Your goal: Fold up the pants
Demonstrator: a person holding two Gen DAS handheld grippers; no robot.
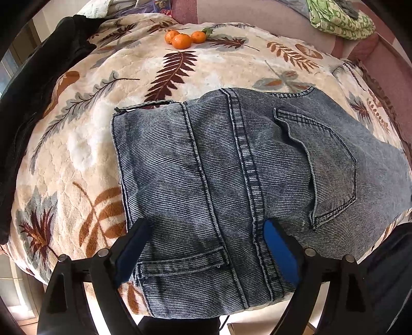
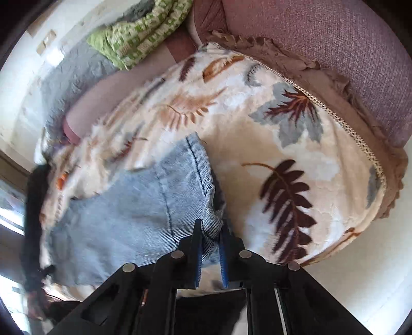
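Note:
The blue denim pants (image 1: pixel 219 180) lie folded on a leaf-patterned blanket (image 1: pixel 103 116), back pocket up, hem ends toward the far side. My left gripper (image 1: pixel 208 232) is open, its fingers spread wide over the near edge of the pants, holding nothing. In the right wrist view my right gripper (image 2: pixel 211 232) is shut on a bunched edge of the pants (image 2: pixel 128 214), which spread to the left of it on the blanket (image 2: pixel 257 128).
Three oranges (image 1: pixel 182 38) sit at the far side of the blanket. A black jacket (image 1: pixel 31 103) lies along the left edge. A green patterned cloth (image 1: pixel 342 20) lies on the pink sofa (image 2: pixel 334 51) behind.

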